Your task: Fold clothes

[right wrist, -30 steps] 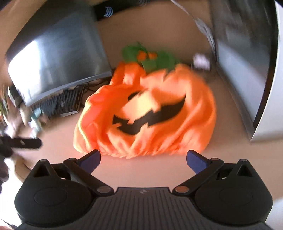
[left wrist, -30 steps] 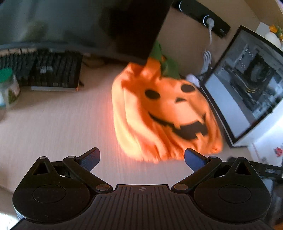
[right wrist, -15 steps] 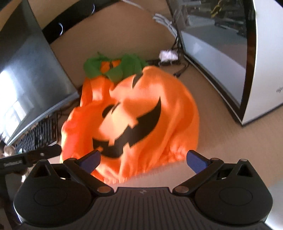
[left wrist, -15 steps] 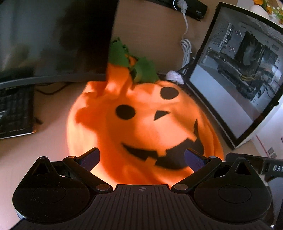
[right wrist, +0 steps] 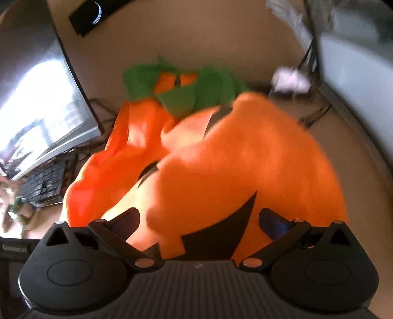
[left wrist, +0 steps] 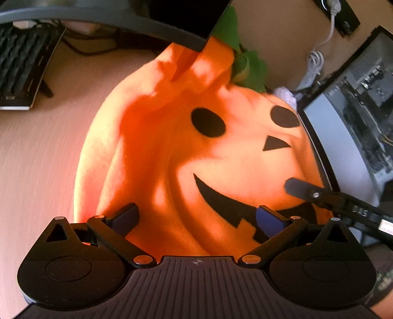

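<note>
Item: pumpkin costume (left wrist: 196,152), orange fleece with black felt face and green leaf collar (right wrist: 181,88). Lies rumpled on a pale wooden desk (left wrist: 36,157), between a dark monitor (left wrist: 98,9) at the left and a glass-sided computer case (left wrist: 356,103) at the right; its upper edge runs under the monitor's lower corner.

Left gripper (left wrist: 196,218): jaws spread wide, nothing clamped. The costume's lower hem fills the gap between the fingers, directly below and ahead.

Right gripper (right wrist: 197,220): jaws likewise apart, empty. It sits over the costume's mouth-side hem; contact cannot be told, as the view is blurred. Its finger shows at the costume's right edge in the left view.

Also present: keyboard (left wrist: 22,68), white cable (left wrist: 316,59).
</note>
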The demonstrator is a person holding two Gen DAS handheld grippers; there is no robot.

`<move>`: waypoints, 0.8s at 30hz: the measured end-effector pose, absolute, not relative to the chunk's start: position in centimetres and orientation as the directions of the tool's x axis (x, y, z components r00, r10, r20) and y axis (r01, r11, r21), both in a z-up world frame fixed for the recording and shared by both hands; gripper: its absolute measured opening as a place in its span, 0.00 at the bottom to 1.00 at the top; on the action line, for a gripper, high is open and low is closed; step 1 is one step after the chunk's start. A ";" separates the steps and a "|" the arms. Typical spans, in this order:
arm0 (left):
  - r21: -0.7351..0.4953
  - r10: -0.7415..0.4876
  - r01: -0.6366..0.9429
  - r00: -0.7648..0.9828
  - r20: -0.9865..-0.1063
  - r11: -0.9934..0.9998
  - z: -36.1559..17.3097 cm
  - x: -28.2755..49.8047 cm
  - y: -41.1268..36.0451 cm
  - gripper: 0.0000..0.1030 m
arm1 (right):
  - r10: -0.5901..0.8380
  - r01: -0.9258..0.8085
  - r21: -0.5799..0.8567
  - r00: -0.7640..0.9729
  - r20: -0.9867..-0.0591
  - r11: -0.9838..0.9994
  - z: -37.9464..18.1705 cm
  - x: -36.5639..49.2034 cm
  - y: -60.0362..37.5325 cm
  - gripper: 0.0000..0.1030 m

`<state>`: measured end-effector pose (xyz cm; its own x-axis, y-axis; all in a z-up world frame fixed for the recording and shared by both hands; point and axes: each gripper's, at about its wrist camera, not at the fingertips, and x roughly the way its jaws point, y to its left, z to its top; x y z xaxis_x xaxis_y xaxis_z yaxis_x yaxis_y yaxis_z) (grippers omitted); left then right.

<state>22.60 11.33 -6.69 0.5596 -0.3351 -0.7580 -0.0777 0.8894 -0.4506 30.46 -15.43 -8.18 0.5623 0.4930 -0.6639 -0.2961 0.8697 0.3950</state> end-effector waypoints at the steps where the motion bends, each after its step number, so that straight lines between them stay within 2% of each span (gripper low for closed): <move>1: -0.458 -0.352 -0.064 0.547 -0.759 0.887 -6.7 22.0 11.6 1.00 | 0.497 -0.294 0.402 0.543 -0.677 0.867 -8.4 30.2 -15.5 1.00; 7: -0.548 -0.480 -0.037 0.433 -0.763 0.836 -6.5 16.5 14.7 1.00 | 0.514 -0.261 0.443 0.454 -0.728 0.858 -8.5 24.7 -16.8 1.00; 13: -0.665 -0.620 -0.029 0.334 -0.710 0.746 -7.1 13.3 16.9 1.00 | 0.490 -0.180 0.460 0.432 -0.757 0.870 -8.2 17.4 -16.5 1.00; 15: -0.657 -0.623 0.001 0.319 -0.715 0.754 -6.9 13.4 16.6 1.00 | 0.436 -0.148 0.417 0.463 -0.772 0.897 -8.1 15.9 -15.4 1.00; 21: -0.551 -0.529 0.054 0.376 -0.761 0.833 -4.8 14.6 15.9 1.00 | 0.198 -0.144 0.148 0.454 -0.869 0.978 -8.0 15.9 -10.6 1.00; 24: -0.513 -0.498 0.103 0.464 -0.733 0.852 -2.1 15.0 16.1 1.00 | 0.191 -0.213 0.117 0.372 -0.908 0.970 -7.2 16.7 -10.1 1.00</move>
<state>15.02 16.06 -2.08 0.4637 -0.4976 -0.7331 0.1031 0.8521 -0.5132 16.69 -10.10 -7.16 0.3718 0.1909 -0.9085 -0.2131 0.9700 0.1166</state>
